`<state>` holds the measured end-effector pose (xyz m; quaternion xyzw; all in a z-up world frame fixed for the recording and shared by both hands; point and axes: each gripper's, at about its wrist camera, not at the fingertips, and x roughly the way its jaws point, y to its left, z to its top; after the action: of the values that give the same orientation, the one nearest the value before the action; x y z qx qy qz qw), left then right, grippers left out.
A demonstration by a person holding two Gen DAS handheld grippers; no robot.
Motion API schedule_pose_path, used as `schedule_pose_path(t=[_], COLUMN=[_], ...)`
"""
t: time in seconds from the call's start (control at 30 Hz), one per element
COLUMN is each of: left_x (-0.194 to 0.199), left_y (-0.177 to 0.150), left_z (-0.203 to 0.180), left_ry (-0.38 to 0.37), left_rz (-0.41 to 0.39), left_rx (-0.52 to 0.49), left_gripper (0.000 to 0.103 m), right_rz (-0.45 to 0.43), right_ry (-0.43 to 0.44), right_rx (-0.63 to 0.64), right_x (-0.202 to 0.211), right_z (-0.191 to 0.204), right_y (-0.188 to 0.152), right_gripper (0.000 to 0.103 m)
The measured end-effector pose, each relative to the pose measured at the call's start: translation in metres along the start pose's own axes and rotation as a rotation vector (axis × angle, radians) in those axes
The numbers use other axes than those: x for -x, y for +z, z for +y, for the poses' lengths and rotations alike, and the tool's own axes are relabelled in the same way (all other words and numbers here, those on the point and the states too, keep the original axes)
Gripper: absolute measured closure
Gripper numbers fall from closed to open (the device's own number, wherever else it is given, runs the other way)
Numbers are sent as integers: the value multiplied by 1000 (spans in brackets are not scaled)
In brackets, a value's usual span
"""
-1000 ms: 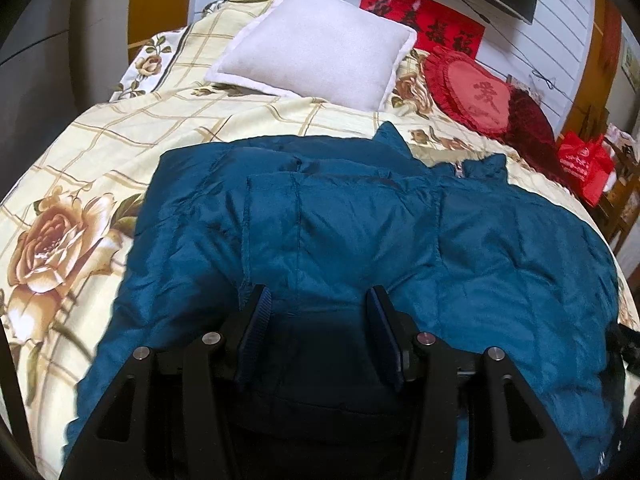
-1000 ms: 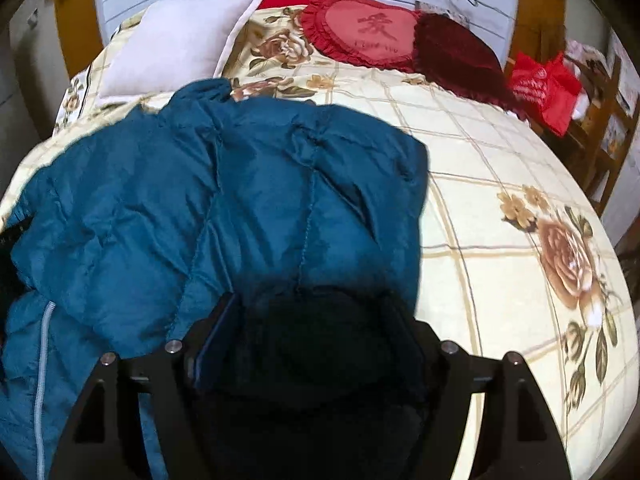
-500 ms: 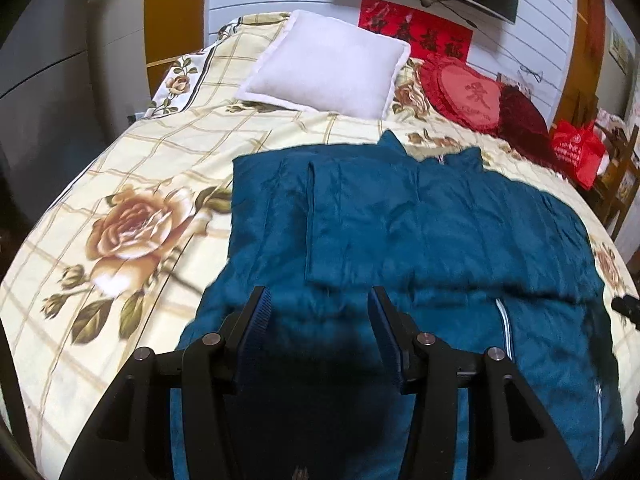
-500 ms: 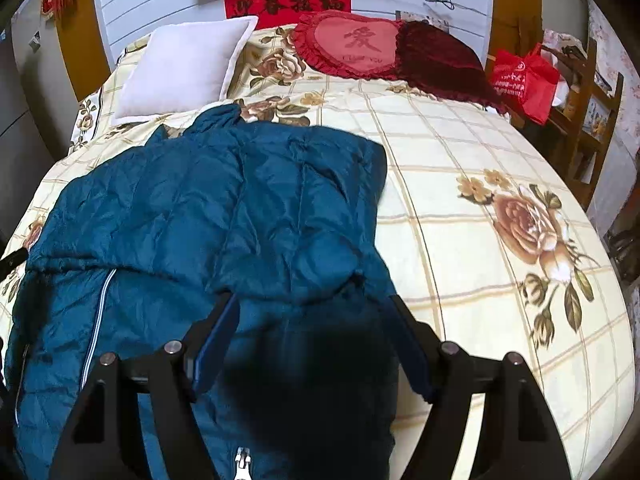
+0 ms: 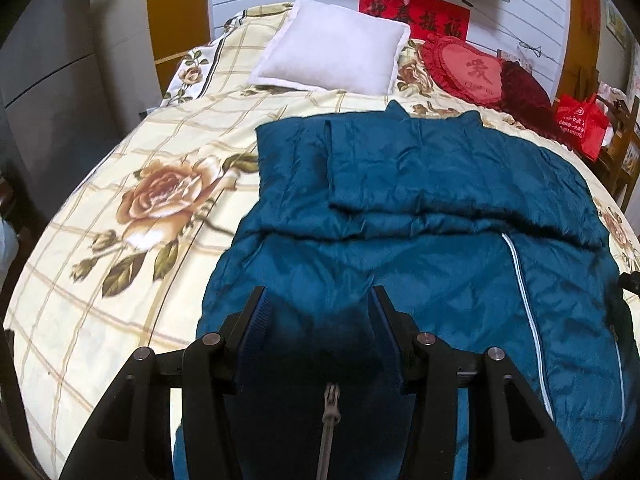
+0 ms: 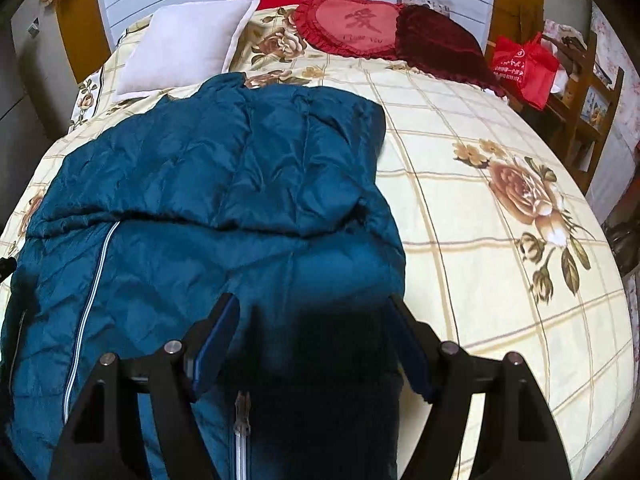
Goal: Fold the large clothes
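Note:
A large dark teal quilted jacket (image 5: 420, 200) lies on the bed, also seen in the right wrist view (image 6: 224, 184). Its far half has the sleeves folded in; a light zipper line (image 5: 528, 312) runs down the near half. My left gripper (image 5: 320, 300) is open, its fingers spread over the jacket's near left part. My right gripper (image 6: 314, 306) is open over the jacket's near right part. A zipper pull (image 5: 331, 404) hangs between the left gripper's fingers, and another (image 6: 241, 412) shows by the right one.
The bed has a cream checked cover with roses (image 5: 160, 196). A white pillow (image 5: 332, 64), a red heart cushion (image 6: 352, 24) and a dark red cushion (image 6: 440, 48) lie at the head. A red bag (image 6: 524, 68) sits on a wooden stand to the right.
Both grippers have pulled back toward the near edge of the bed and risen. More of the jacket's near half and the bedcover now shows. Both stay open.

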<state>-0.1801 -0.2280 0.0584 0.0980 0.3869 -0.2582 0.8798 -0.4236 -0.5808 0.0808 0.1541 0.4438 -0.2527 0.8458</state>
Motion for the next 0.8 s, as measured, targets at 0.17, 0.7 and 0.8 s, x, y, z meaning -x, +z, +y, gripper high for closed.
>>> schedule_pose_path(t=[0.17, 0.7, 0.8], left_x=[4, 32, 38], left_y=[-16, -59, -66], left_z=[5, 8, 9], left_ry=[-3, 8, 4], left_rz=[16, 21, 24], left_rx=[19, -8, -3], left_gripper=[33, 33, 33], right_rz=[14, 44, 44], right_ry=[6, 18, 24], right_rx=[-1, 6, 13], right_x=[5, 27, 33], right_z=[-1, 0, 1], right_y=[-15, -63, -70], right_gripper=[25, 23, 21])
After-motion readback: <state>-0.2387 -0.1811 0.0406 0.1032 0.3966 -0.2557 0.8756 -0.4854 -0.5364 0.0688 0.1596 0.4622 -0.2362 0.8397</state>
